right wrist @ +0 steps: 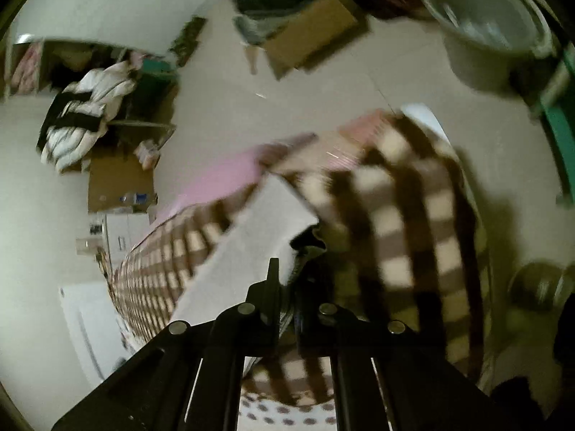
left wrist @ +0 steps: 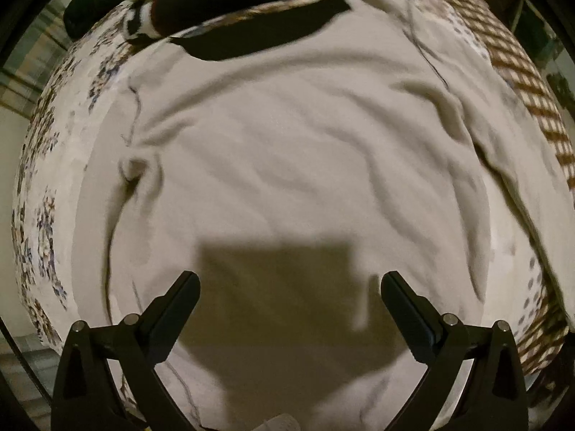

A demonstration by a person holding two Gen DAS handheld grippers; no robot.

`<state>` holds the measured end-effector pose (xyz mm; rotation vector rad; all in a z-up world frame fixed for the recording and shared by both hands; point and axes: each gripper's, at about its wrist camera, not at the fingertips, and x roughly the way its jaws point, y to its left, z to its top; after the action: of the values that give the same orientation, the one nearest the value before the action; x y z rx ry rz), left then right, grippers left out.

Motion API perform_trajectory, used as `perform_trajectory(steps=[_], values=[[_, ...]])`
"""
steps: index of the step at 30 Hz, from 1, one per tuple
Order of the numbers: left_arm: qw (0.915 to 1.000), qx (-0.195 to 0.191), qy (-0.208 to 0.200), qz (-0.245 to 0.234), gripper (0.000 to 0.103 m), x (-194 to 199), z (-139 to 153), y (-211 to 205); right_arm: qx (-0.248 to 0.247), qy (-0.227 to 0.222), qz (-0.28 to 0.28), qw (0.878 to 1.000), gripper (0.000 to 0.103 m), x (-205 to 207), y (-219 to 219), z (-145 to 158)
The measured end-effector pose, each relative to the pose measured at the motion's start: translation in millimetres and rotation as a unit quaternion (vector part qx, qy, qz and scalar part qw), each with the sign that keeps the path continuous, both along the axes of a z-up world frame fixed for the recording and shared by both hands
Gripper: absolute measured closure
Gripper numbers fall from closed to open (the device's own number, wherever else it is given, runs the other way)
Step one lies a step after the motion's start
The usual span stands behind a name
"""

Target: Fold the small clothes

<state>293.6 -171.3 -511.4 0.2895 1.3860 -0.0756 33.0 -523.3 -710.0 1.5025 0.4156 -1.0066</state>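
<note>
left fingers: the left gripper is spread wide, nothing between the two black fingers, just its own shadow under them
right fingers: the right gripper is pinched together, and a fold of white cloth edge sits right at the tips, looks clamped, though the shot is pretty blurry
garment: big wrinkled off-white cloth garment lies spread out on the bed right under the left gripper, pretty flat, creases running across; in the right view its white edge runs up to the closed tips
bed: white floral-print sheet shows round the garment, brown-and-cream checked blanket along the right edge
other clothes: black-and-white striped pile at the far side, touching the garment's top edge
room: grey plastic bucket and brown cardboard box on the floor past the bed
</note>
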Motion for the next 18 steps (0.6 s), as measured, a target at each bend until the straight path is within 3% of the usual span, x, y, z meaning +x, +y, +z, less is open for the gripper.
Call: perform_trajectory(steps=[4, 8, 12, 14, 15, 17, 18], values=[[0.9993, -0.018, -0.012, 0.031, 0.0, 10.8, 9.9, 27.0, -0.071, 0.028, 0.084, 0.993, 0.097, 38.8, -4.4, 69.2], [0.996, -0.032, -0.026, 0.08, 0.0, 21.9, 18.7, 68.2, -0.147, 0.049, 0.198, 0.968, 0.097, 113.5, 15.2, 132.4], [0.9885, -0.04, -0.032, 0.142, 0.0, 30.3, 23.2, 122.9, -0.216, 0.048, 0.331, 0.917, 0.097, 214.1, 73.1, 184.3], [0.9826, -0.043, -0.034, 0.177, 0.0, 30.2, 25.0, 153.5, -0.249, 0.046, 0.401, 0.881, 0.097, 266.9, 124.2, 199.7], [0.9794, -0.045, -0.036, 0.194, 0.0, 29.4, 25.3, 168.1, -0.265, 0.046, 0.442, 0.856, 0.097, 299.8, 158.1, 200.3], [0.9728, -0.042, -0.038, 0.224, 0.0, 23.4, 25.0, 197.9, -0.278, 0.045, 0.498, 0.82, 0.097, 339.3, 216.5, 193.3], [0.9699, -0.04, -0.039, 0.237, 0.0, 20.5, 24.0, 210.6, -0.281, 0.048, 0.533, 0.796, 0.097, 363.0, 256.8, 183.1]])
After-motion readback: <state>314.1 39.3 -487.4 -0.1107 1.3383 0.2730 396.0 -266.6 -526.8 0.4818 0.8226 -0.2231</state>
